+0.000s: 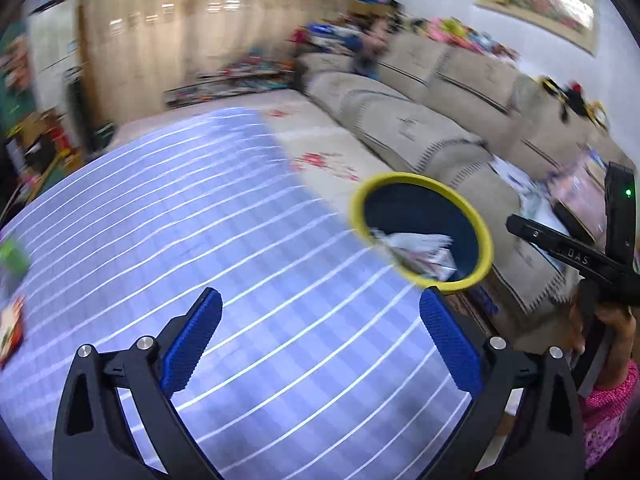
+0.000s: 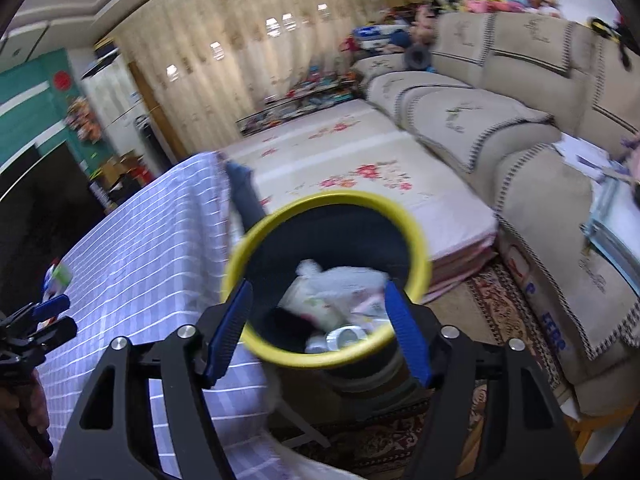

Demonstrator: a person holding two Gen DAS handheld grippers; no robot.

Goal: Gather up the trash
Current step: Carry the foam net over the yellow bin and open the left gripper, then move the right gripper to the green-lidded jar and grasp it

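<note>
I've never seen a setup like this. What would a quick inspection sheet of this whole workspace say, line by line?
Surface: table under a blue checked tablecloth, mostly bare in the middle.
Job's things: yellow-rimmed bin beside the table's edge, already holding white crumpled trash.
Clutter: a green packet and a red-and-white wrapper at the table's left edge, both blurred.
Grippers: left gripper open and empty above the cloth; right gripper open and empty over the bin.
Cables: nothing seen.
Surroundings: beige sofa, floral mat, patterned rug, curtains, toys piled behind the sofa.
</note>
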